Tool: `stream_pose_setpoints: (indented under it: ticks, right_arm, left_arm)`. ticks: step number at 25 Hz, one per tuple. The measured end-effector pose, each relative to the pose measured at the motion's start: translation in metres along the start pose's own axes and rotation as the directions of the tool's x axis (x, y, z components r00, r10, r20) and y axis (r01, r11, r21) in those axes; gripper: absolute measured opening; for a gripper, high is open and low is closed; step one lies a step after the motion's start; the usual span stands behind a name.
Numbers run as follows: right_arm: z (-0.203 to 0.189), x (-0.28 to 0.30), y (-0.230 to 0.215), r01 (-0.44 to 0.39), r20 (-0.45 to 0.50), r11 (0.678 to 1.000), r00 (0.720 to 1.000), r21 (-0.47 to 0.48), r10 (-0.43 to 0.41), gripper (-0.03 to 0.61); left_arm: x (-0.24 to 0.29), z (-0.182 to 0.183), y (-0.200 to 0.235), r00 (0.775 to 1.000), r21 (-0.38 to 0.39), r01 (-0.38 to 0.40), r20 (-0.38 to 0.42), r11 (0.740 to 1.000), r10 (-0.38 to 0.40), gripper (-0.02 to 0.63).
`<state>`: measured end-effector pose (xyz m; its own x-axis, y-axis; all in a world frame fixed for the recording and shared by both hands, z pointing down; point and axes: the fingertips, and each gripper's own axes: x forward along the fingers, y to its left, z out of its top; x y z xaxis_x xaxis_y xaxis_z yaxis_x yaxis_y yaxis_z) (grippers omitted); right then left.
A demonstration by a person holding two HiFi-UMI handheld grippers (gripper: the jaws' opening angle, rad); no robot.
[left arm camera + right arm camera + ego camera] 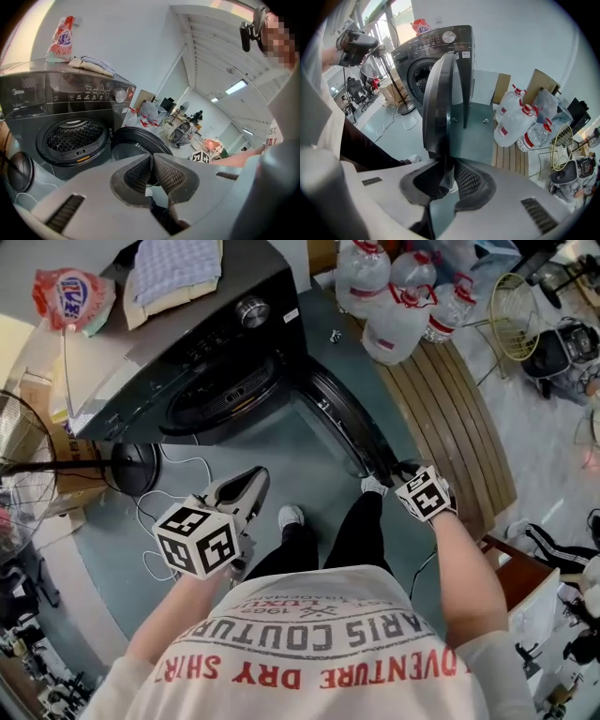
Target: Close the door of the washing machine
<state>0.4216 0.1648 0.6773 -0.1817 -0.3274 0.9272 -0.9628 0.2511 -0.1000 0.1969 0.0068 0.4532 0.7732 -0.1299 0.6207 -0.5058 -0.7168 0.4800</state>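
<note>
A dark grey front-loading washing machine stands at the upper left with its drum opening showing. Its round door is swung out to the right. My right gripper is shut on the door's outer edge; in the right gripper view the door rim runs edge-on between the pads of my right gripper. My left gripper hangs in front of the machine, apart from it. In the left gripper view my left gripper has its pads together on nothing, with the drum and the door beyond.
Large water bottles and a slatted wooden pallet lie right of the door. A detergent bag and a folded cloth rest on the machine. A fan and loose cables sit at the left. The person's shoe is below the door.
</note>
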Motion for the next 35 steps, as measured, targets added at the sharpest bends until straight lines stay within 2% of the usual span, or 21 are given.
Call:
stream_pose_setpoints:
  ticks: [3, 9, 17, 26, 31, 35]
  right_arm:
    - [0.004, 0.004, 0.020, 0.006, 0.013, 1.000, 1.000, 0.016, -0.006, 0.077]
    - [0.007, 0.010, 0.059, -0.002, 0.042, 0.994, 0.999, 0.109, -0.003, 0.083]
    - [0.019, 0.021, 0.104, -0.037, 0.038, 0.988, 0.999, 0.153, 0.031, 0.100]
    - [0.043, 0.037, 0.153, -0.156, 0.076, 0.963, 0.987, 0.219, 0.142, 0.127]
    - [0.056, 0.044, 0.178, -0.211, 0.115, 0.945, 0.976, 0.250, 0.187, 0.137]
    - [0.072, 0.053, 0.198, -0.241, 0.141, 0.935, 0.968, 0.261, 0.210, 0.145]
  left_arm:
    - [-0.014, -0.011, 0.010, 1.000, 0.008, 0.005, -0.008, 1.000, -0.005, 0.044]
    - [-0.038, -0.026, 0.027, 1.000, 0.020, 0.019, -0.008, 1.000, -0.019, 0.044]
    - [-0.066, -0.049, 0.055, 1.000, -0.016, 0.001, -0.003, 1.000, -0.001, 0.044]
    - [-0.093, -0.074, 0.085, 0.994, -0.125, -0.100, 0.033, 0.987, 0.104, 0.044]
    - [-0.113, -0.089, 0.083, 0.981, -0.199, -0.165, 0.071, 0.966, 0.182, 0.044]
    - [-0.130, -0.106, 0.085, 0.963, -0.272, -0.214, 0.099, 0.938, 0.249, 0.043]
